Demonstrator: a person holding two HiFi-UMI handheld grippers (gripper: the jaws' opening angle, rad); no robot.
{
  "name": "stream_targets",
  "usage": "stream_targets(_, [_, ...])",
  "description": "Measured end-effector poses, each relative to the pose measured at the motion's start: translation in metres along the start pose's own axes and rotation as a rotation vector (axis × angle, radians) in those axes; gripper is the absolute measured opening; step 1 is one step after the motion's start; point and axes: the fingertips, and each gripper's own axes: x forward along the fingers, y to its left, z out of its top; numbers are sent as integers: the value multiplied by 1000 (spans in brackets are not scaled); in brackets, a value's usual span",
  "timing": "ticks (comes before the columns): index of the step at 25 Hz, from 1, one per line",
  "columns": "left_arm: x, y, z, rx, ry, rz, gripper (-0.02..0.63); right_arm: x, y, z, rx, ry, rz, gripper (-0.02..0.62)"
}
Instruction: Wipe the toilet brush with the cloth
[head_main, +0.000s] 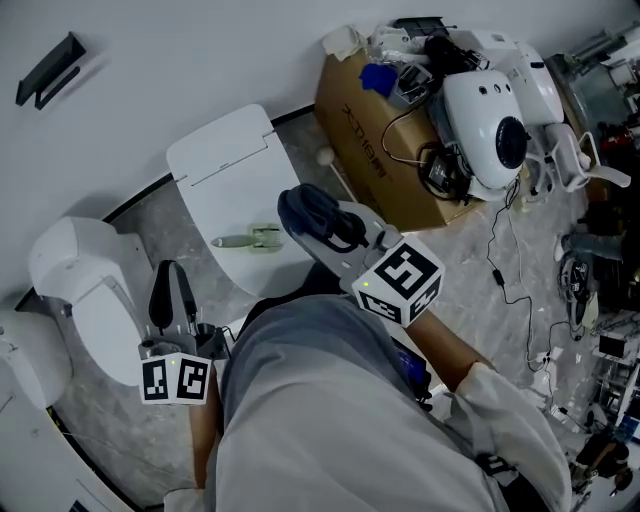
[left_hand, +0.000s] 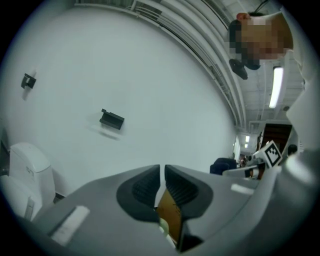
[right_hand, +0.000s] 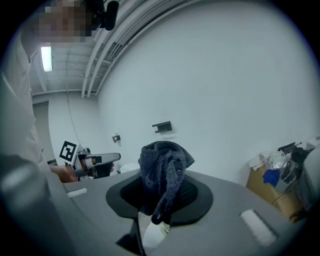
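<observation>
A pale green toilet brush (head_main: 250, 240) lies flat on a white toilet lid (head_main: 225, 160) in the head view. My right gripper (head_main: 312, 215) hangs just right of it and a little above, shut on a bunched dark blue cloth (head_main: 318, 208). In the right gripper view the cloth (right_hand: 164, 167) sticks up from between the jaws of my right gripper (right_hand: 165, 192) and droops forward. My left gripper (head_main: 171, 278) is held to the lower left of the lid, apart from the brush. The jaws of that left gripper (left_hand: 162, 186) stand pressed together with nothing between them.
A white toilet (head_main: 80, 280) stands at the left by the wall. A cardboard box (head_main: 385, 150) with clutter and a white rounded device (head_main: 490, 120) sits at the upper right. Cables (head_main: 510, 280) trail over the mottled floor. A dark bracket (head_main: 50, 70) is on the wall.
</observation>
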Motion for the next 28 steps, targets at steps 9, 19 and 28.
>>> stream_targets(9, [-16,-4,5,58,8,73,0,-27,-18,-9,39,1,-124,98])
stream_targets(19, [-25,3,-10,105,57,118,0,-25,1,-8,-50,12,-123,94])
stream_targets(28, [-17,-1,-17,76,63,83,0,-18,21,-13,-16,69,-128,94])
